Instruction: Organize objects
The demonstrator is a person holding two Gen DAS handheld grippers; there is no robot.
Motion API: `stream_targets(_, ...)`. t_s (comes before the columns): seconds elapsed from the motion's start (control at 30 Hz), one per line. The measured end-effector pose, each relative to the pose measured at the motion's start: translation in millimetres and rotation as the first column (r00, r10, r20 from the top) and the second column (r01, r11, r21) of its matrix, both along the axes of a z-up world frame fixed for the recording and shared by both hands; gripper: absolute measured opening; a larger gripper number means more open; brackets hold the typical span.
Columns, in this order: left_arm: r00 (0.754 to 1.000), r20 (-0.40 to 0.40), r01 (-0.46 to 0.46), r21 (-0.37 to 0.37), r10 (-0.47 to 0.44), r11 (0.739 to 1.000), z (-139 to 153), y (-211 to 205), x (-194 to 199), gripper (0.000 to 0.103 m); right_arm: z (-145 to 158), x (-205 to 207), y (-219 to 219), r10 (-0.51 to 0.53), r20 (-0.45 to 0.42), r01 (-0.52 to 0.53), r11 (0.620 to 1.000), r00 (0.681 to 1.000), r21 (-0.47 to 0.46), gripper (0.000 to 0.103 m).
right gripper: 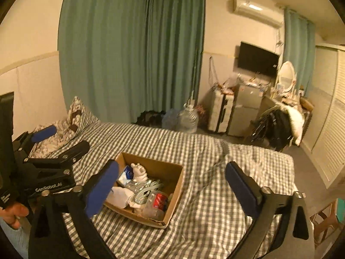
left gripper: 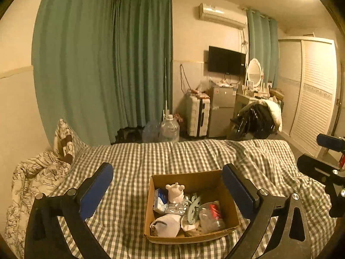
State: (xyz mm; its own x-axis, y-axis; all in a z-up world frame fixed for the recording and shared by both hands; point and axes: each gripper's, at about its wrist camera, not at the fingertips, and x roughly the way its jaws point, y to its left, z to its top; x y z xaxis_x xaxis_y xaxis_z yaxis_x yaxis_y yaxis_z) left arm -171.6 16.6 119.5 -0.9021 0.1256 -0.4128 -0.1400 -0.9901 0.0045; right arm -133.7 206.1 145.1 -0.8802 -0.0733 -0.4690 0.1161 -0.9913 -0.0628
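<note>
An open cardboard box (left gripper: 234, 212) sits on the checked bed cover and also shows in the right wrist view (right gripper: 175, 192). Inside lie a white animal figure (left gripper: 175, 192), a red can in clear wrap (left gripper: 214, 212), a pale green hanger (left gripper: 193, 208), a blue and white packet (left gripper: 159, 198) and white crumpled cloth (left gripper: 167, 225). My left gripper (left gripper: 168, 178) is open and empty, held above the box's near side. My right gripper (right gripper: 172, 176) is open and empty, above the box's right part. The left gripper shows in the right wrist view (right gripper: 66, 139).
The bed (left gripper: 151, 157) has a patterned pillow (left gripper: 64, 142) and duvet at its left end. Beyond it stand green curtains (left gripper: 103, 64), water jugs (left gripper: 169, 129), a suitcase (left gripper: 198, 116), a small fridge (left gripper: 222, 110), a chair with clothes (left gripper: 258, 116) and a wardrobe (left gripper: 312, 90).
</note>
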Motion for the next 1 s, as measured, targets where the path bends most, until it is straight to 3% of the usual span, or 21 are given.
stream_targets(0.2, 0.998, -0.062, -0.023, -0.030, 0.021, 0.999, 7.1, 1.6, 32.8, 0.103, -1.2, 33.8, 3.4, -0.055, -0.082, 0.055, 0.998, 0.995, -0.001, 0.103)
stream_targets(0.4, 0.993, -0.113, -0.027, -0.022, 0.025, 0.999, -1.1, 0.6, 66.9, 0.103, -43.4, 55.4, 23.5, -0.158, -0.068, 0.154, 0.987, 0.985, -0.051, 0.103)
stream_targets(0.53, 0.988, -0.153, -0.022, -0.046, 0.015, 0.999, -18.4, 6.1, 88.7, 0.103, -66.5, 60.7, 28.4, -0.176, -0.068, 0.172, 0.983, 0.982, -0.064, 0.103)
stream_targets(0.7, 0.982, -0.175, -0.078, -0.047, 0.068, 0.996, -53.1, 7.7, 100.9, 0.103, -95.7, 65.1, 31.5, -0.182, -0.071, 0.177, 0.982, 0.981, -0.072, 0.103)
stream_targets(1.0, 0.985, -0.128, -0.121, -0.051, 0.114, 0.991, -99.0, -4.7, 106.0, 0.103, -131.0, 55.4, 23.0, -0.160, -0.052, 0.157, 0.986, 0.986, -0.046, 0.103)
